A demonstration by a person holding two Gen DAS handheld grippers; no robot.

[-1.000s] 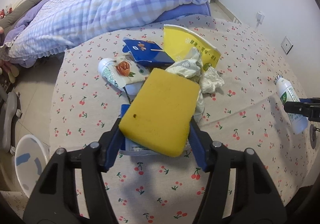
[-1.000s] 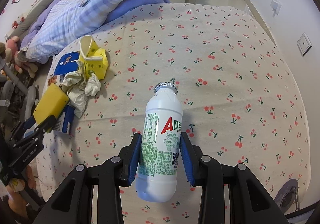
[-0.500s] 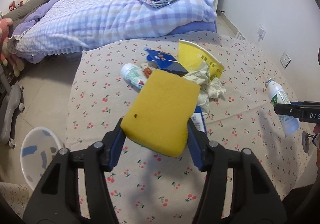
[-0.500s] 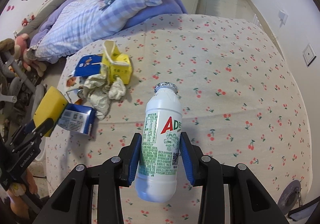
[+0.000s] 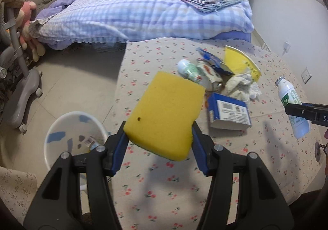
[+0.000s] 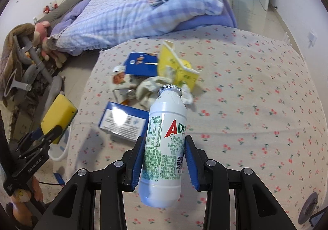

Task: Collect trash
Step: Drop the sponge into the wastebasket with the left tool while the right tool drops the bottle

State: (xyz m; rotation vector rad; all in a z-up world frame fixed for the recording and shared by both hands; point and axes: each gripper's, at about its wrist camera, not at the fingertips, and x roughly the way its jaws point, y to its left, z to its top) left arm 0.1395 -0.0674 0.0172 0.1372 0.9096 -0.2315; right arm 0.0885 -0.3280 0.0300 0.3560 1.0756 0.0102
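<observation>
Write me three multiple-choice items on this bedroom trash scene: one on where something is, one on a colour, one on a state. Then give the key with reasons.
1. Where is the white bin?
A. On the cherry-print cover
B. On the floor beside that cover
C. On the checked quilt

2. What colour is the sponge in the left claw?
A. Yellow
B. Green
C. Pink

3. What state is the white bottle in?
A. Lying in the trash pile
B. Standing in the bin
C. Clamped in the right claw, off the cover

Key:
1 B: the left wrist view shows the bin on the tiles, next to the edge of the cherry-print cover.
2 A: the block between the blue pads is plainly yellow.
3 C: both pads press the bottle's sides, and it hangs clear of the fabric.
</observation>
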